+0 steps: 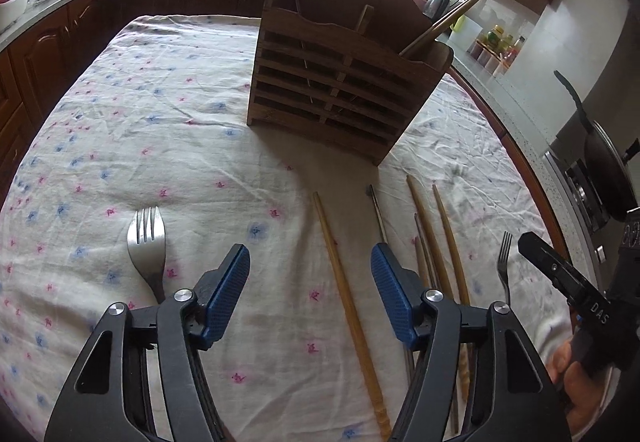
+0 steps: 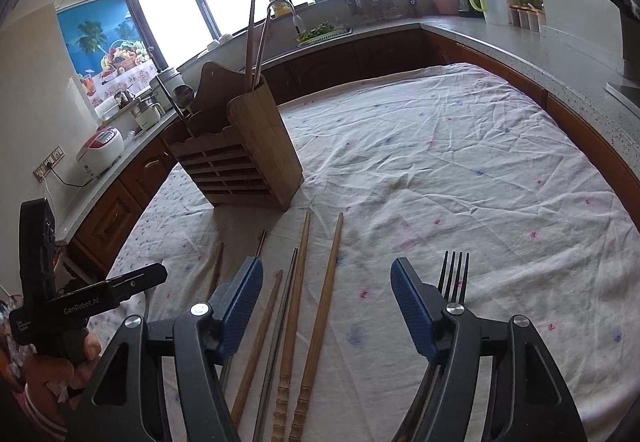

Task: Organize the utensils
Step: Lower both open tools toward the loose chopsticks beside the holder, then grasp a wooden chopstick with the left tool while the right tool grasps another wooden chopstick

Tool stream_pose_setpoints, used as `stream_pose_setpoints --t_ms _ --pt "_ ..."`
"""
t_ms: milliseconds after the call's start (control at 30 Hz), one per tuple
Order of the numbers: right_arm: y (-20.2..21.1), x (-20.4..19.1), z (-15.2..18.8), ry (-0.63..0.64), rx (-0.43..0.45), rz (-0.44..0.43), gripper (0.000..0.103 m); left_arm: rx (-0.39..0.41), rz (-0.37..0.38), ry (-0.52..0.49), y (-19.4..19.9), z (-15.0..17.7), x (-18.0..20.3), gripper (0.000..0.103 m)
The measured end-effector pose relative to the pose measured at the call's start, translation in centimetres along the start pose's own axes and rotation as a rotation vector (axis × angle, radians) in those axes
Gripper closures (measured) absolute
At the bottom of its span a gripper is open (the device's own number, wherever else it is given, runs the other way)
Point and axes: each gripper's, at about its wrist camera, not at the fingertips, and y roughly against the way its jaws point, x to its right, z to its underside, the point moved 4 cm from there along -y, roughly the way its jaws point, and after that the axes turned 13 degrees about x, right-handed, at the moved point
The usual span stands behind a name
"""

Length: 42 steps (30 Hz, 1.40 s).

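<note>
We see both tongs held over a table spread with a wrinkled, flower-printed white cloth (image 1: 160, 113), each with blue-padded jaws standing apart and clamped on nothing.

The left gripper (image 1: 310, 290) hangs above the cloth with a single light bamboo chopstick (image 1: 344, 294) lying on the cloth in the gap between its jaws, untouched. Just outside its left jaw lies a broad steel fork (image 1: 147, 246), tines pointing away from us. Beyond its right jaw lies a loose row of dark wooden chopsticks (image 1: 448, 242) and a thin metal one (image 1: 378, 213), all pointing toward the far edge of the table.

The right gripper (image 2: 326, 298) hovers over that same group: two pale bamboo chopsticks (image 2: 324, 290) with carved ends lie on the cloth between its jaws, and a darker wooden chopstick (image 2: 260, 338) and a slim metal one pass under its left jaw. A slender four-tined fork (image 2: 454, 276) lies just behind its right jaw, partly hidden by it.

Farther out, toward the middle of the table, a slatted wooden utensil holder (image 2: 240, 165) stands upright on the cloth, with two chopsticks (image 2: 252, 41) upright in one compartment and a ladle handle in another. A hand (image 2: 60, 366) grips the left tool's handle at the near left edge. Kitchen counters (image 2: 500, 37) ring the table.
</note>
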Motion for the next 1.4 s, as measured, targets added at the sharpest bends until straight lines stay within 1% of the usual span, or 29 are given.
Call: stream_pose_setpoints --t_ms 33,100,167,367,533,633,667,733,767,833,967,1167,1200,1267,1333,1400 --pt "-0.4 0.0 0.0 0.002 -0.009 -0.002 0.045 -0.011 0.006 -0.007 -0.4 0.0 0.2 0.053" --pt "-1.2 -0.1 0.0 0.002 -0.024 -0.013 0.047 -0.031 0.014 -0.021 -1.3 0.0 0.6 0.063" --pt "-2.0 -0.2 0.1 0.006 -0.042 -0.016 0.052 -0.054 0.030 -0.024 -2.1 0.0 1.0 0.069" --pt "-5.0 0.2 0.0 0.015 -0.096 -0.008 0.060 -0.095 0.036 -0.041 -4.1 -0.1 1.5 0.071" --pt "-7.3 0.3 -0.1 0.035 -0.129 0.001 0.070 -0.123 0.036 -0.039 -5.3 -0.2 1.3 0.080" --pt "-8.6 0.1 0.1 0.058 -0.151 0.008 0.073 -0.139 0.039 -0.053 -5.9 0.0 1.5 0.088" --pt "-9.0 0.0 0.2 0.067 -0.162 0.014 0.076 -0.151 0.036 -0.059 -6.3 0.1 1.6 0.092" --pt "-10.0 -0.1 0.8 0.089 -0.200 0.032 0.078 -0.141 0.032 -0.079 -6.6 0.1 1.8 0.093" --pt "-10.0 -0.1 0.8 0.099 -0.184 0.030 0.078 -0.140 0.030 -0.086 -6.8 0.0 1.9 0.093" --pt "-10.2 -0.2 0.8 0.113 -0.183 0.037 0.079 -0.144 0.032 -0.086 -7.1 -0.1 2.0 0.093" --pt "-10.7 0.0 0.5 0.099 -0.189 0.036 0.079 -0.153 0.032 -0.086 -7.5 -0.4 2.1 0.093" --pt "-10.9 -0.4 0.5 0.128 -0.182 0.044 0.079 -0.149 0.024 -0.095 -7.4 -0.5 2.2 0.093" --pt "-11.0 -0.3 0.5 0.130 -0.180 0.050 0.080 -0.145 0.022 -0.102 -7.4 -0.5 2.3 0.094" --pt "-11.1 -0.2 0.6 0.132 -0.176 0.069 0.092 -0.132 0.015 -0.130 -7.6 -0.4 2.7 0.095" --pt "-11.0 0.1 0.4 0.109 -0.174 0.063 0.095 -0.122 0.008 -0.151 -7.7 -0.4 2.9 0.096" --pt "-10.8 0.4 0.4 0.077 -0.175 0.052 0.096 -0.123 0.013 -0.139 -7.7 -0.4 2.9 0.098"
